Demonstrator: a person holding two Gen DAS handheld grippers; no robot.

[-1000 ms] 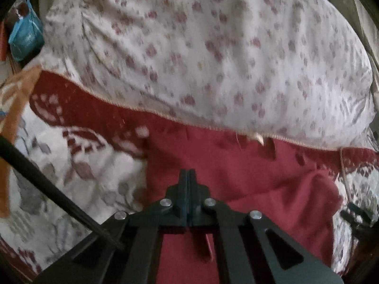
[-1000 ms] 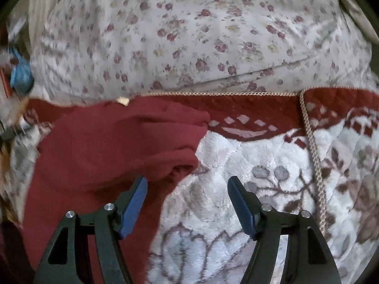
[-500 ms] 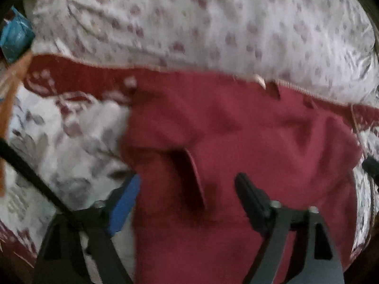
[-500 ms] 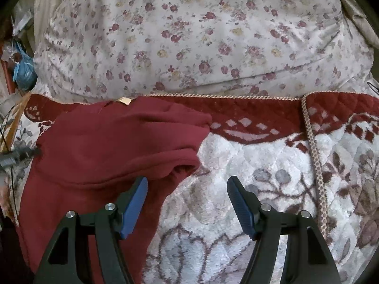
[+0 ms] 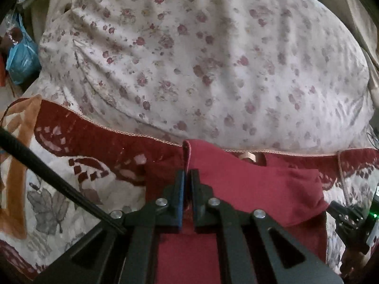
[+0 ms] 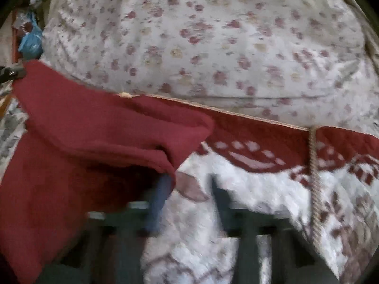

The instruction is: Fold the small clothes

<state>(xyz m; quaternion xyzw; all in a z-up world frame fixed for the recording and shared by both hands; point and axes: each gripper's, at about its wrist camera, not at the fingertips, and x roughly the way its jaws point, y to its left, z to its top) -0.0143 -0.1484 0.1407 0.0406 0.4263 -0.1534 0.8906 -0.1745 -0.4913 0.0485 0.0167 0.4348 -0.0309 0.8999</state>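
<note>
A dark red garment (image 5: 255, 189) lies on a quilted red and white bedspread (image 5: 59, 189). My left gripper (image 5: 187, 189) is shut on a lifted edge of the red garment, whose hem sticks up above the fingertips. In the right wrist view the garment (image 6: 94, 137) is folded over at the left, its left corner raised. My right gripper (image 6: 189, 189) is open, blurred, with its left finger (image 6: 161, 194) at the garment's folded right edge and its right finger over the bedspread (image 6: 260, 189).
A large floral pillow (image 5: 201, 59) fills the back, touching the garment's far edge. A blue plastic bag (image 5: 21, 56) sits at the far left. A corded trim (image 6: 315, 177) runs down the bedspread at the right. A black cable (image 5: 47, 172) crosses the left.
My left gripper was open half a second ago and has shut on the garment's edge and lifted it. My right gripper has moved in toward the garment's right fold, and its view is blurred.
</note>
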